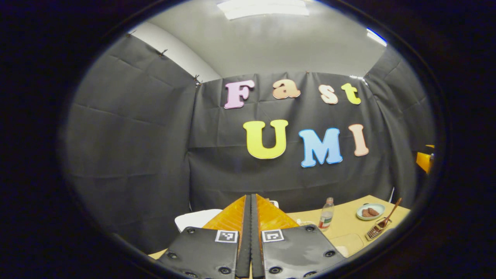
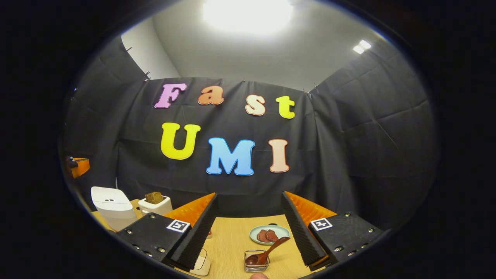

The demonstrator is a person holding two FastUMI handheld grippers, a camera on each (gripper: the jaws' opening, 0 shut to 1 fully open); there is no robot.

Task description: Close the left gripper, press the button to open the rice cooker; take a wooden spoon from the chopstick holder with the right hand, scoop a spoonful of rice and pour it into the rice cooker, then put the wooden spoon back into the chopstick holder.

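Wooden spoon (image 2: 267, 254) in chopstick holder (image 2: 256, 266) lies between the spread right tool (image 2: 250, 228).

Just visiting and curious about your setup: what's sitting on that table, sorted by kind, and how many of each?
Rice cooker: 1
Toaster: 1
Bottle: 1
Plate with brown food: 1
Chopstick holder: 1
Wooden spoon, standing in the holder: 1
Total: 6
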